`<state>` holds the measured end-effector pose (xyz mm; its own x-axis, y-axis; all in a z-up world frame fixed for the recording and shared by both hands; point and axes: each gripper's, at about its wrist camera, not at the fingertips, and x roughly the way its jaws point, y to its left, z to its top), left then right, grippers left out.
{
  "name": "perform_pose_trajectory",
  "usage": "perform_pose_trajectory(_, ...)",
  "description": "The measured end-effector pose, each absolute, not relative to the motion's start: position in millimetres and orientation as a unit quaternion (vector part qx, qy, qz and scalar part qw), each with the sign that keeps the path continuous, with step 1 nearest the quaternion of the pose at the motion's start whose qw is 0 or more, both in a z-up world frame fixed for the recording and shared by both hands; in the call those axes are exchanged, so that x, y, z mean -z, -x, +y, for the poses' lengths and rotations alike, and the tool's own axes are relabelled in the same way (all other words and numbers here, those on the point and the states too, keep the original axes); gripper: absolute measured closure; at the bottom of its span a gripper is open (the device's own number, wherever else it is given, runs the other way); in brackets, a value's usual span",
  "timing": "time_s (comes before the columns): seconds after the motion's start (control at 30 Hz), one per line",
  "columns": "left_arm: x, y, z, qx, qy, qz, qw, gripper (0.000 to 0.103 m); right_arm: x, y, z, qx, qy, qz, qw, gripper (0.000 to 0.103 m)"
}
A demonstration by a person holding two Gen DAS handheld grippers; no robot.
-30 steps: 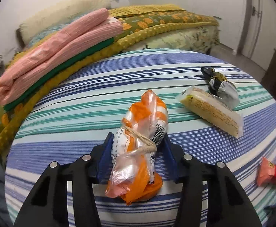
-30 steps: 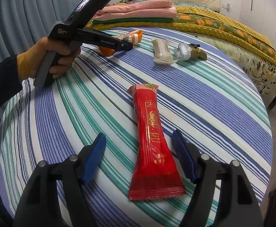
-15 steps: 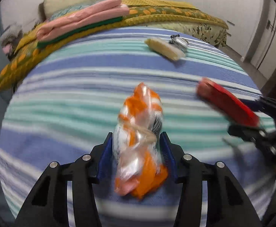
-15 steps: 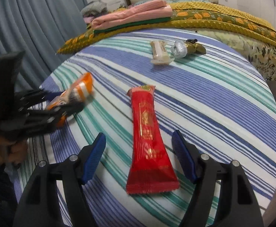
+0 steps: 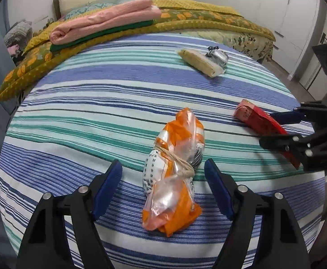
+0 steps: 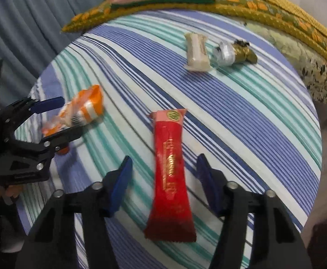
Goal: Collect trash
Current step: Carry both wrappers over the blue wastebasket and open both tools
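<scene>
An orange and clear plastic bag (image 5: 177, 157) tied with string lies on the striped tablecloth (image 5: 96, 103). My left gripper (image 5: 162, 164) straddles it, jaws opening, with a gap on both sides of the bag. The bag (image 6: 89, 105) and left gripper (image 6: 69, 116) also show in the right wrist view. A long red wrapper (image 6: 169, 174) lies flat between the fingers of my right gripper (image 6: 164, 160). Its jaws are closing, but the pads stand clear of the wrapper. From the left, that right gripper (image 5: 267, 129) sits over the red wrapper (image 5: 253, 116).
A beige wrapper (image 5: 200, 62) and a silver and olive wrapper (image 5: 218, 55) lie at the table's far side. Behind them is a bed with folded pink and green blankets (image 5: 105, 22). Grey curtains (image 6: 29, 22) hang at the left, and the table edge drops off at the right.
The left gripper carried the orange bag nearer the red wrapper, then opened and let it go on the cloth. The right gripper's jaws narrowed around the red wrapper.
</scene>
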<state>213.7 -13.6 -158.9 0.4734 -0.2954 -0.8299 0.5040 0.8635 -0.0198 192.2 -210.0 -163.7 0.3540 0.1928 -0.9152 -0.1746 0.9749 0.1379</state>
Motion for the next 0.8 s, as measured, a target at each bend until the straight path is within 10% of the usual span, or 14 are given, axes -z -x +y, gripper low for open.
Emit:
perform_pose_trajectory(0.13, 163.1, -214.4, -19.4, 0.240, -0.118, 0.462, 0.845, 0.055, 161.4, -188.7, -211.6, -0.120, -0.012, 0.554, 0.824, 0.087)
perform_pose_trajectory(0.8, 121.5, -108.9, -132.8, 0.339, -0.114, 0.423, 0.833, 0.057, 106.9, -78.1, -330.7, -0.066, -0.089, 0.480, 0.870, 0.089)
